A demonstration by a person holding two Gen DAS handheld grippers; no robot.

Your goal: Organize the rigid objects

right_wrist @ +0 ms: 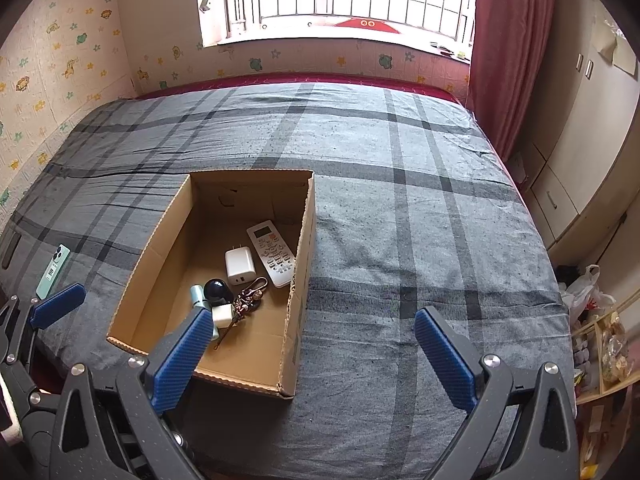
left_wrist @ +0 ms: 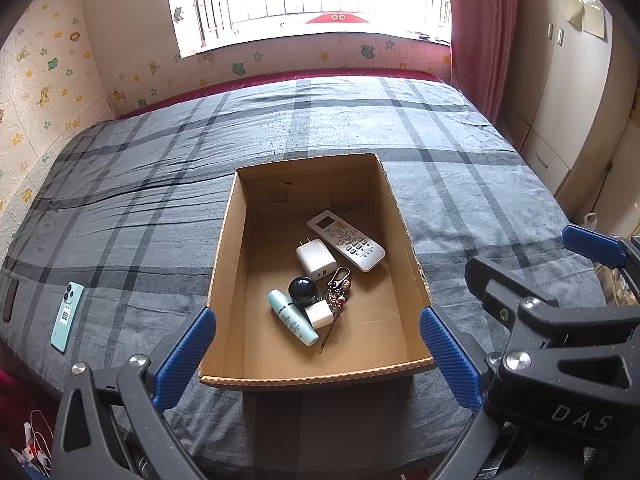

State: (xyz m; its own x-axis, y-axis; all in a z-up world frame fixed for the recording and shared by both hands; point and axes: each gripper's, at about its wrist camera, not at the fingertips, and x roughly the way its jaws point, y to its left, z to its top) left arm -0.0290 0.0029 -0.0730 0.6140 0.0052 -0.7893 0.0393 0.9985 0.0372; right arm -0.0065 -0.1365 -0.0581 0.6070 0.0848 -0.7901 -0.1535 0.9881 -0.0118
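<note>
An open cardboard box (left_wrist: 224,256) (right_wrist: 298,280) sits on the grey plaid bed. Inside lie a white remote (left_wrist: 346,240) (right_wrist: 272,254), a white charger (left_wrist: 315,261) (right_wrist: 239,266), a dark round object (left_wrist: 303,290) (right_wrist: 216,289), a small white cube (left_wrist: 319,313) (right_wrist: 222,315), a keychain (left_wrist: 338,286) (right_wrist: 248,296) and a pale teal tube (left_wrist: 292,318) (right_wrist: 196,293). A mint green phone (left_wrist: 67,311) (right_wrist: 53,271) lies on the bed left of the box. My left gripper (left_wrist: 318,346) is open and empty over the box's near end. My right gripper (right_wrist: 316,354) is open and empty, over the box's near right corner.
The right gripper's body (left_wrist: 560,320) shows at the right of the left wrist view; the left gripper's finger (right_wrist: 58,306) shows at the left of the right wrist view. Cabinets (right_wrist: 576,168) and bags (right_wrist: 588,292) stand beside the bed's right edge. A red curtain (right_wrist: 508,52) hangs by the window.
</note>
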